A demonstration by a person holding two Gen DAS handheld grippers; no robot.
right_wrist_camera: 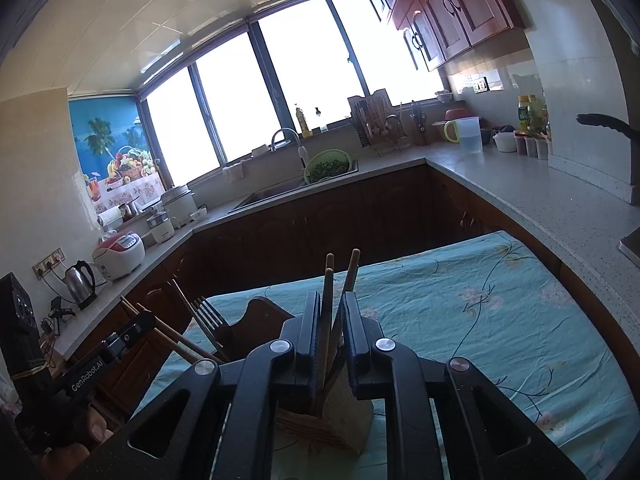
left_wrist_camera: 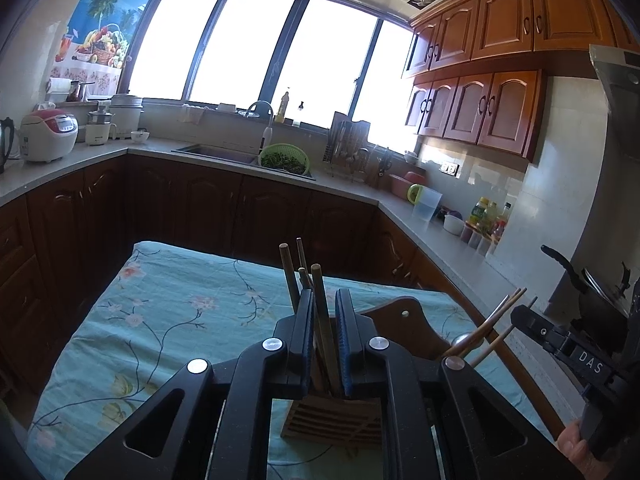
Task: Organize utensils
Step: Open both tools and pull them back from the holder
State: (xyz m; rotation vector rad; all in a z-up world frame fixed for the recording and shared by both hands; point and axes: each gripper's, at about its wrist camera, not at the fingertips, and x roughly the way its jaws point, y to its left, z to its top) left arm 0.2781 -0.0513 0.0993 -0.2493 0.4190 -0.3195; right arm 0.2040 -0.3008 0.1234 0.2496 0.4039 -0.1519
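A slatted wooden utensil holder (left_wrist_camera: 334, 416) stands on the floral blue tablecloth (left_wrist_camera: 168, 320); it also shows in the right wrist view (right_wrist_camera: 336, 420). My left gripper (left_wrist_camera: 324, 300) is closed around a bunch of brown chopsticks (left_wrist_camera: 320, 292) standing in the holder. My right gripper (right_wrist_camera: 332, 304) is closed around chopsticks (right_wrist_camera: 330, 284) over the holder. The right gripper's body (left_wrist_camera: 560, 340) shows at the right of the left wrist view, next to lighter chopsticks (left_wrist_camera: 492, 324). A fork (right_wrist_camera: 208, 312) stands in the holder's left part beside the left gripper's body (right_wrist_camera: 120, 340).
A dark wooden backboard (left_wrist_camera: 404, 320) rises behind the holder. Kitchen counters (right_wrist_camera: 520, 184) wrap around the table, with a sink, a green colander (left_wrist_camera: 285, 158), a rice cooker (left_wrist_camera: 48, 134), a kettle (right_wrist_camera: 80, 284) and bottles. A black pan handle (left_wrist_camera: 564, 264) juts out at right.
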